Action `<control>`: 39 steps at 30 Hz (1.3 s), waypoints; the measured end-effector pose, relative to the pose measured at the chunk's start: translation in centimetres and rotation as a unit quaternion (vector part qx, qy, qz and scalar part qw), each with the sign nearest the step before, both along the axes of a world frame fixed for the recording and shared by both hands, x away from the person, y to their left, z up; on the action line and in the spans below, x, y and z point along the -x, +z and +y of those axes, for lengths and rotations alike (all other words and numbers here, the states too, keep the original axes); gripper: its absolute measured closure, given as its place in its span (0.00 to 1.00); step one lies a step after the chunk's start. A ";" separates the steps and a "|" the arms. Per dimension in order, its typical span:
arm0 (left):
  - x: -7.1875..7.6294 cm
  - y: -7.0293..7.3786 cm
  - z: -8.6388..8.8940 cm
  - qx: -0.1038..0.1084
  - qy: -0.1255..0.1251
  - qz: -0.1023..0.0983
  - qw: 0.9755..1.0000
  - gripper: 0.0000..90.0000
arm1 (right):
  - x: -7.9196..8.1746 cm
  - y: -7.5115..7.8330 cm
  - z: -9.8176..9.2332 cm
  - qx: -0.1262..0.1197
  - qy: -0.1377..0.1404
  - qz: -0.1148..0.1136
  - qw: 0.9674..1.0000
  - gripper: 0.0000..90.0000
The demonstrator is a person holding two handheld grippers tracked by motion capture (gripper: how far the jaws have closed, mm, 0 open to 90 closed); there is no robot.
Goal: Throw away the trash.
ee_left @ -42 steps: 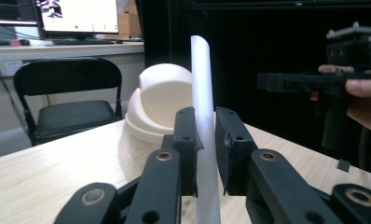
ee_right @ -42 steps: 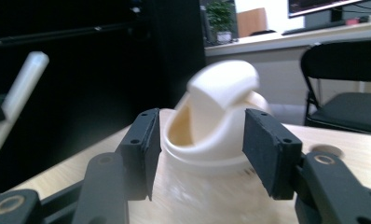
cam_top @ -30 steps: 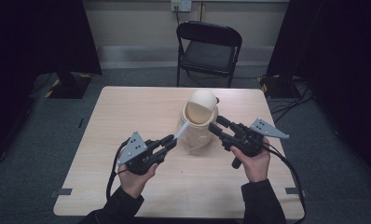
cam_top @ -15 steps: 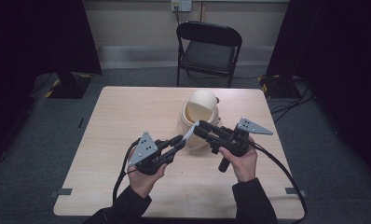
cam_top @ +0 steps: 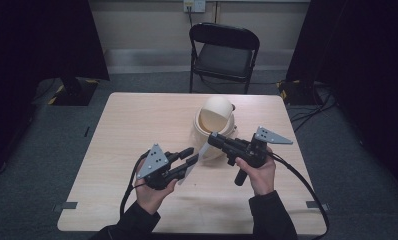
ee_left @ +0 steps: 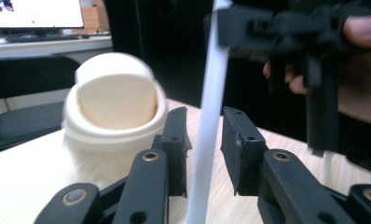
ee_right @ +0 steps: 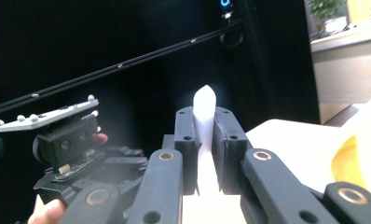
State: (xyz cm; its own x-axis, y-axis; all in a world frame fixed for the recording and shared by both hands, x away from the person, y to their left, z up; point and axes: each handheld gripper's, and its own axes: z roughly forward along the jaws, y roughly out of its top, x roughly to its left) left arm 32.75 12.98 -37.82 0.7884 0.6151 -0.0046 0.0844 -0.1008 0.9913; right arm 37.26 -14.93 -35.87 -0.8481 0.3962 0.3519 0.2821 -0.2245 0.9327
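Since the frame a second earlier, both hands had drawn back from the mouth of the bin toward the person's side of the desk (cam_top: 137,125), carrying a white strip with them. The left gripper (cam_top: 189,159), nearest the camera in the high view, sat low over the desk with the white strip (cam_top: 199,156) running up from it toward the right gripper (cam_top: 213,138). The left gripper's jaws had just been opening; in the left gripper view the strip (ee_left: 207,135) stood between them with a gap on either side, so neither pad pressed on it. The right gripper's jaws had just been closing, and in the right gripper view they were clamped hard on the strip (ee_right: 204,130), whose rounded tip stuck out above the pads. The arrangement read as a handover: one end let go as the other took hold, probably so the strip could be carried on by the right hand alone.

Beyond the grippers the cream swing-lid bin (cam_top: 215,125) stood on the desk, its lid tilted back; a black folding chair (cam_top: 222,55) stood behind the desk.

The high view gave the layout but not the grip. The left gripper view revealed the slack around the strip, with the bin (ee_left: 116,107) to its left and the right hand (ee_left: 360,70) above. The right gripper view confirmed the pinch and showed the left gripper (ee_right: 76,154) off to its left against a dark backdrop.
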 end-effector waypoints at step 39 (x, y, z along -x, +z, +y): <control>-1.3 -12.1 12.8 -0.152 0.173 0.227 0.946 0.50 | -1.8 5.9 -3.4 -0.011 -0.197 -0.168 0.966 0.91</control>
State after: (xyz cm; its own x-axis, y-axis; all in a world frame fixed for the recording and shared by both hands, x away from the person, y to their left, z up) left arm 34.04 25.80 -49.92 0.4981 0.8637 -0.0763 0.5754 -0.2635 0.7743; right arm 39.04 -18.32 -30.01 -0.7009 0.7070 0.0943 -0.1477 -0.2732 0.9506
